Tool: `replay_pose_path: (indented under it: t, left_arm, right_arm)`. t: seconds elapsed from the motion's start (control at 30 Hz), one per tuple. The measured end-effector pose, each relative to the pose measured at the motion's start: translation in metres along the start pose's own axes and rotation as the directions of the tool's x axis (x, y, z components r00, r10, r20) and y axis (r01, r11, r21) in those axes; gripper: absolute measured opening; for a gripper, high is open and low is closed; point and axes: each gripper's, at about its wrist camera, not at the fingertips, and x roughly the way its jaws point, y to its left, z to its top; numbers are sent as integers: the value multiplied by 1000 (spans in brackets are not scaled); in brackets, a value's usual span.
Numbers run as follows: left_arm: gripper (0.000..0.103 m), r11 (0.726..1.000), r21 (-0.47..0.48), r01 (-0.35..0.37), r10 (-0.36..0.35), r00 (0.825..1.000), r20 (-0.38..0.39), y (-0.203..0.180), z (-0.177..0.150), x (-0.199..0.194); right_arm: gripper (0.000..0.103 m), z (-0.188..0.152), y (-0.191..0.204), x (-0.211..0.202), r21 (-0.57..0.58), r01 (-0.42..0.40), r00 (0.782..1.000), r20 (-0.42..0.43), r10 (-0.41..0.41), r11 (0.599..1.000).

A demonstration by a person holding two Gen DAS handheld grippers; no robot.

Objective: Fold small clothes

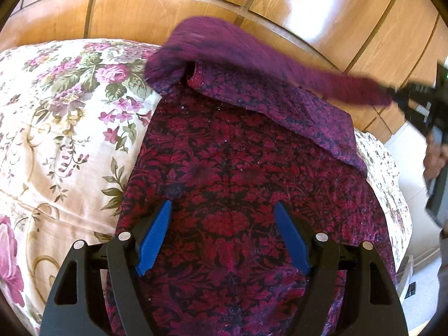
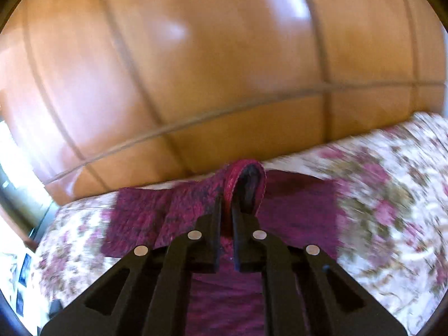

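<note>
A dark red and black floral garment (image 1: 238,196) lies spread on a floral bedspread (image 1: 61,128). My left gripper (image 1: 224,218) is open, its blue fingers (image 1: 156,232) hovering just above the cloth's near part. My right gripper (image 2: 227,204) is shut on a fold of the garment's edge (image 2: 243,176) and holds it lifted; it also shows in the left wrist view (image 1: 403,98) at the right, pulling a purple flap (image 1: 252,64) up and across. The right wrist view is blurred by motion.
A glossy wooden wardrobe (image 1: 196,5) stands right behind the bed. The bed's right edge (image 1: 392,184) drops to a pale floor (image 1: 420,252). The person's hand (image 1: 434,154) holds the right gripper.
</note>
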Motion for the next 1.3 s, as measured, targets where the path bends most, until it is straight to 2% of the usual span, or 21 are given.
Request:
replay_pose_path:
  t: [0.03,0.17,0.27,0.33,0.4,0.47,0.57,0.67,0.77,0.87,1.07,1.27,1.3]
  left_arm:
    - [74,1000,1,-1,1,1000,-1,0,0,0]
    - [74,1000,9,-12,12,1000,-10,-3,0,1]
    - [74,1000,7,-19,20,999,-25,-5,4,-3]
    - [74,1000,-4,-15,15,999,-31,-4,11,-11]
    - [74,1000,-23,-11,11,1000,-5,1,21,-22]
    - [74,999,-43,-9,11,999,32,9,36,-33]
    - [74,994,-112,-15,22,998,61,32,61,-36]
    - [74,983,-179,-35,48,997,67,54,87,-27]
    - [74,977,-209,-48,61,997,54,68,116,-12]
    - [74,967,-248,-58,69,997,38,82,142,6]
    - [74,950,-310,15,-11,1000,15,96,182,38]
    - [74,947,-318,44,-59,998,-36,90,207,83]
    - [72,946,-322,46,-63,997,-42,89,209,89]
  right_arm:
    - [5,-5,-15,6,22,38,999,-19,-37,999]
    - [5,-31,-63,27,86,116,987,-122,-105,989]
    - [8,-47,-76,39,102,130,980,-168,-112,986]
    - [18,-51,-78,35,96,143,980,-156,-127,985]
    - [41,-50,-77,24,83,157,982,-122,-146,984]
    - [47,-46,-71,10,61,166,984,-71,-162,984]
    - [54,-40,-59,1,33,134,991,-18,-133,990]
    - [61,-39,-29,5,-33,73,997,-27,-74,997]
    - [61,-45,-9,24,-99,62,996,-60,-68,993]
    - [61,-50,-6,41,-98,70,994,-80,-78,993]
    - [62,-60,-19,65,-100,120,987,-95,-129,988]
    - [62,-69,-17,67,-159,138,986,-68,-151,977]
    - [63,-70,-18,67,-156,136,987,-68,-148,978]
